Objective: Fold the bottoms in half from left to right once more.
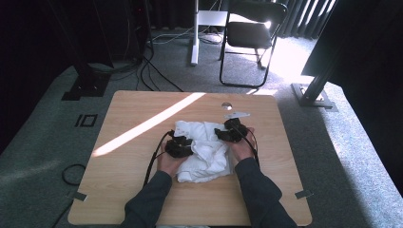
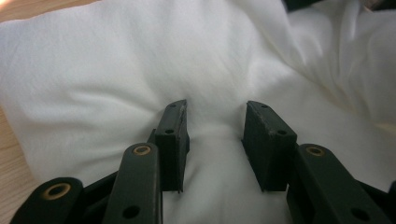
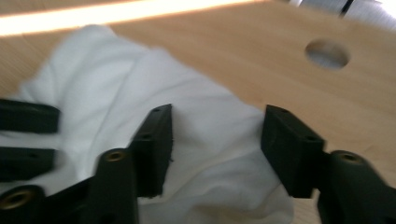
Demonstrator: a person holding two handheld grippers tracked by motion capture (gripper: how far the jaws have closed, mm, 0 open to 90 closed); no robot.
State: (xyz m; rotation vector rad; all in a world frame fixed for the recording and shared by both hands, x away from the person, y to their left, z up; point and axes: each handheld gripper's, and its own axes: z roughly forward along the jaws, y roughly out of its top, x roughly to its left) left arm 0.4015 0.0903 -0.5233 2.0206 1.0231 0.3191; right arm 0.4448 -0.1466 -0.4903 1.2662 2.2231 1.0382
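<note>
On the wooden table [image 1: 142,190], one crumpled white cloth [image 1: 202,149] lies a little nearer the person than the round hole [image 1: 226,105] in the tabletop, and everything else gathers around that cloth. The left gripper [image 1: 178,146] sits at the cloth's left edge, its jaws pushed down into the fabric; the left gripper view has a fold bulging up between the two pads [image 2: 175,137], which stand part-way apart with cloth touching them, so a pinch looks begun rather than firm. That placement probably serves to hold one side while the other is worked. The right gripper [image 1: 231,132] hovers at the cloth's far right corner, jaws spread with nothing clamped; its own view is blurred, and the cloth lies below and behind the pads [image 3: 154,149]. It seems poised to take that corner, likely to spread or fold the cloth. Counted: one cloth, two grippers, two hands, one hole, one stripe of sunlight [image 1: 147,124] left of the cloth.
</note>
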